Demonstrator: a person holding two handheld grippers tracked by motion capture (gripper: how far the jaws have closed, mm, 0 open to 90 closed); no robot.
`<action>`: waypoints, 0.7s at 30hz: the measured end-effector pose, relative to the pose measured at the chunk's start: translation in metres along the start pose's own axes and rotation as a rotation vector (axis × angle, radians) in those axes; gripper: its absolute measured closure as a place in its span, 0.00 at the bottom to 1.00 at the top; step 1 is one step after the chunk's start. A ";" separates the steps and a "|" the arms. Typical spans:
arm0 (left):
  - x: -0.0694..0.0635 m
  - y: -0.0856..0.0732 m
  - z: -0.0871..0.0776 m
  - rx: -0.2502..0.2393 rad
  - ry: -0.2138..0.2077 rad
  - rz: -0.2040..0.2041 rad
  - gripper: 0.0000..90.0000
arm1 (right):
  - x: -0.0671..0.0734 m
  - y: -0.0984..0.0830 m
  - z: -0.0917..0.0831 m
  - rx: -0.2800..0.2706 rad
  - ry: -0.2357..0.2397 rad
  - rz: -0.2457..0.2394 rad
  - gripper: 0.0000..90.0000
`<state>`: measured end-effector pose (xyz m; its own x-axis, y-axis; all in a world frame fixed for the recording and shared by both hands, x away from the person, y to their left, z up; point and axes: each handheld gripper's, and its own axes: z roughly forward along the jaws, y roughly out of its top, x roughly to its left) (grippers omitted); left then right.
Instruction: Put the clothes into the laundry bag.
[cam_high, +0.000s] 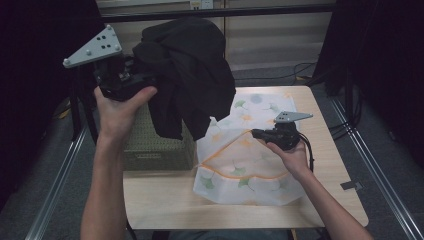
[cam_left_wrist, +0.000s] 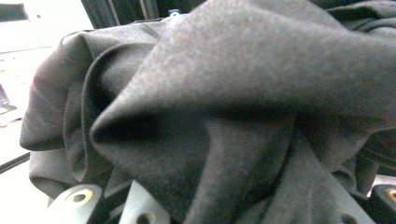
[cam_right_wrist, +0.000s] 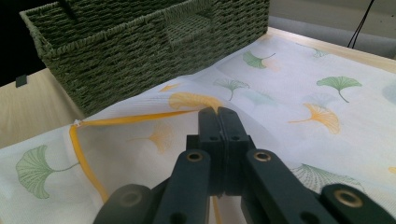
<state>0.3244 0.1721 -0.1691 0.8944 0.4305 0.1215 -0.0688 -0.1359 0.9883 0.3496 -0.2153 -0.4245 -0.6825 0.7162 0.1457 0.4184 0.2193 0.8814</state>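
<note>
- The left gripper (cam_high: 137, 82) is raised above the table's left side, and its jaws are clamped on a bunched black garment (cam_high: 187, 75).
- The black garment hangs in thick folds from that grip; its lower corners dangle over the woven green basket (cam_high: 150, 145) and over the near edge of the white mesh bag (cam_high: 245, 155). Whether the cloth touches either one cannot be told.
- In the left gripper view, the dark folds (cam_left_wrist: 224, 116) crowd right up against the camera, and the jaws themselves are buried in the fabric.
- The woven green basket sits on the left part of the wooden table (cam_high: 330, 165), just beside the bag. In the right gripper view, its rim and side wall (cam_right_wrist: 140, 51) are plain, but its inside is hidden, so what lies in it cannot be told.
- The white mesh bag, printed with green and orange ginkgo leaves and edged with an orange zip line (cam_high: 235, 175), lies spread over the middle of the table. It looks flat, and nothing bulky shows in it.
- The right gripper (cam_high: 255, 133) rests low over the bag, with its jaws pressed tight together (cam_right_wrist: 218, 116) and pinching a fold of the bag's mesh beside the orange zip.
</note>
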 end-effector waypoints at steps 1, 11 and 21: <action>-0.002 0.000 0.002 -0.002 -0.012 0.002 0.75 | 0.000 0.000 0.000 0.001 0.002 -0.004 1.00; -0.023 0.003 0.022 0.000 -0.088 0.008 0.75 | 0.001 0.001 0.001 -0.001 0.005 0.000 1.00; -0.044 -0.004 0.031 -0.029 -0.172 0.002 0.75 | 0.000 0.001 0.001 -0.014 0.010 0.006 1.00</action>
<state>0.2986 0.1261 -0.1811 0.9564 0.2710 0.1086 -0.0814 -0.1097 0.9906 0.3511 -0.2146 -0.4243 -0.6859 0.7109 0.1557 0.4142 0.2054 0.8867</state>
